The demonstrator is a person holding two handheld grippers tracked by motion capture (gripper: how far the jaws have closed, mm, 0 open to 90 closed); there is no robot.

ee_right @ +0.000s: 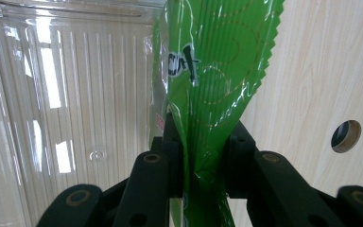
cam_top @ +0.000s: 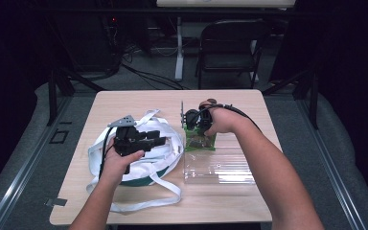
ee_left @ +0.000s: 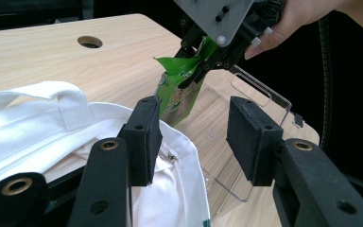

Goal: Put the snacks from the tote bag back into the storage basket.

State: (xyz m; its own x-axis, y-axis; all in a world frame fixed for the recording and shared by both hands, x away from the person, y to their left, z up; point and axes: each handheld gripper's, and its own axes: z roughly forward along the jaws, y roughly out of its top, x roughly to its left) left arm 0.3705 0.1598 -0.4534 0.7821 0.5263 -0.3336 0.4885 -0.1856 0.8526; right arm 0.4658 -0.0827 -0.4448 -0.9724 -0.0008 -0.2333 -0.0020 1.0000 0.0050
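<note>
Right gripper (cam_top: 194, 125) is clamping a green snack packet (ee_right: 217, 80) by its sealed top edge; in the right gripper view the crinkled seal is pinched flat between the two black jaws. The packet is hanging just above the near-left corner of a clear plastic tray (cam_top: 230, 167), which is lying on the wooden table (cam_top: 139, 103). In the left gripper view the packet (ee_left: 177, 92) is dangling from the other gripper, with its lower end close to the tray wall (ee_left: 260, 90).

Left gripper (ee_left: 194, 137) is sitting over a white cloth bag (cam_top: 160, 139), jaws standing about half apart. One pad is lying against the bag's rim fabric (ee_left: 175, 161); whether it is pressing on the cloth, I cannot tell.

Step in hand, as I am judging it: the packet is being carried between tray and bag, most likely toward the bag, with the left side tending the bag mouth. Direction is not certain from this moment alone.

Packet's long axis is running near vertical, sealed end up in the jaws, bottom end pointing down at the tray, with a slight lean.

Next move is calling for a sideways carry over the bag rim, keeping the packet clear of the tray wall, then lowering it into the opening before the jaws are let apart.
</note>
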